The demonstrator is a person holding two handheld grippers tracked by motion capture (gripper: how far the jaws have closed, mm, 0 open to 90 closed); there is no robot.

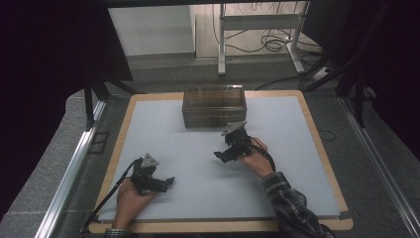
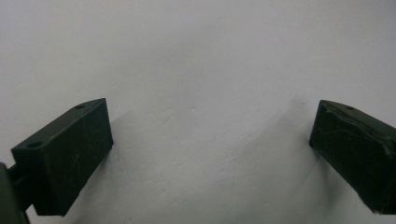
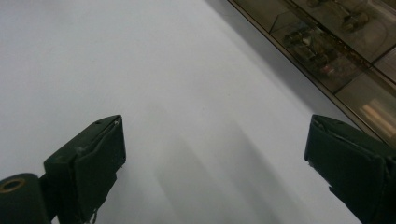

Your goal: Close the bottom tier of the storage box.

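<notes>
Pale table [image 1: 198, 163] fills the frame's middle; the clear box [image 1: 214, 107] sits at upper centre. Right tool [image 1: 221, 154] just below it and left tool [image 1: 168, 181] at lower left both gape wide, holding nothing. Approaching fast, the right tool could shove the box back.

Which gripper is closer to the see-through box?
The right gripper, just in front of the clear brownish plastic box. The left gripper sits far back near the table's front edge.

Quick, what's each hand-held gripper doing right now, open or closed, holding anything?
Left hand-held gripper: open, holding nothing, over the white mat.
Right hand-held gripper: open, holding nothing, near the clear box.
</notes>
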